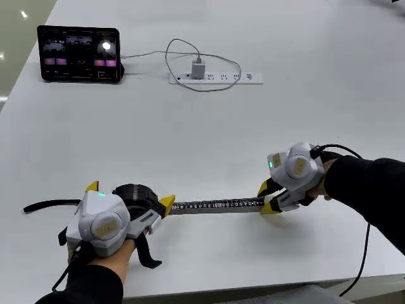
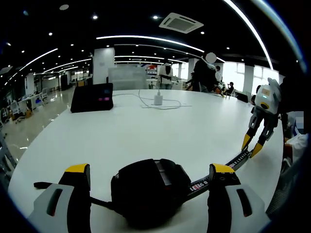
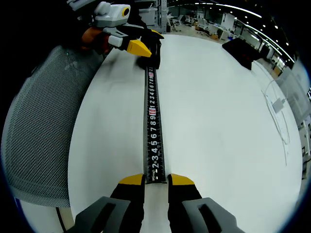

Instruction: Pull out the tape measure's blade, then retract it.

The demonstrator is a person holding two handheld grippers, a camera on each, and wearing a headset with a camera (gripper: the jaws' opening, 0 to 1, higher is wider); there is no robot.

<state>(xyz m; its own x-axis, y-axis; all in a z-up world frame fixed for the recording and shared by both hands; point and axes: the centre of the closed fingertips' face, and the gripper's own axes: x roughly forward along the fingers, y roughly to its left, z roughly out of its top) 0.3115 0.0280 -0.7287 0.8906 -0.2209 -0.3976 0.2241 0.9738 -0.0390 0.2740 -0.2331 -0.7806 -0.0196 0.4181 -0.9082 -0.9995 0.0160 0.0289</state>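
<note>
Fingers (image 2: 77, 190) of the left gripper (image 1: 130, 194) stand spread and straddle the tape measure's case (image 1: 134, 192). The left gripper view shows a gap on each side, so they fence the case rather than clamp it. The case sits on the white surface (image 1: 221, 139), its black strap (image 1: 44, 204) trailing off to its left. From the case's right side the blade (image 1: 218, 204) runs out flat along the surface, numbers up, to the right gripper (image 1: 266, 199). That gripper is well right of the case, and its fingers are pressed together on the blade's tip.

Judging by the length of blade out, the pull looks under way or near its end, with the retraction not yet done. To do it well, the pull should run straight along the blade's line, away from the case and low to the surface, so the blade neither twists nor kinks. The left fingers likely need to close on the case or brace its right side, or the case may slide after the blade. For the return, the right gripper should walk the tip back toward the case under tension rather than let it snap home.
</note>
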